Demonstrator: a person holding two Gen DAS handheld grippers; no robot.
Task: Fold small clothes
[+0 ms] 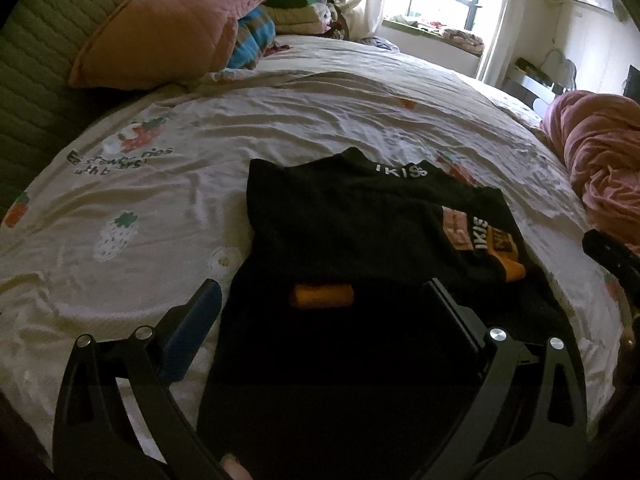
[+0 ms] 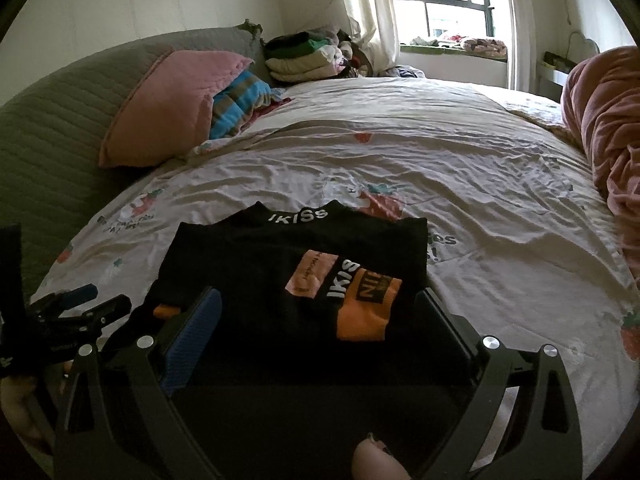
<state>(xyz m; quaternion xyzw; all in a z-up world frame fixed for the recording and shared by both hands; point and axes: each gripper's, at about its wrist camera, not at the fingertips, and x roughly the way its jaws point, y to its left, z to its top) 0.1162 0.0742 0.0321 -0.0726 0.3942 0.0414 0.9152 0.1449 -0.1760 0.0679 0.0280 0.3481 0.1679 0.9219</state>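
1. While you hold both tools over the near edge of the bed point(image 2: 460, 152), the left tongs point(image 1: 324, 300) stand wide apart, gripping nothing.
2. Your right tongs point(image 2: 320, 308) are likewise spread wide and empty.
3. Your black top point(image 2: 280, 264), with orange and pink patches and white lettering at the collar, lies folded flat on the strawberry-print sheet point(image 1: 280, 120), close to that near edge and under both pairs of tongs.
4. Your pink pillow point(image 2: 168, 104) leans at the headboard end, and a pink blanket point(image 2: 608, 120) is heaped along the right edge.
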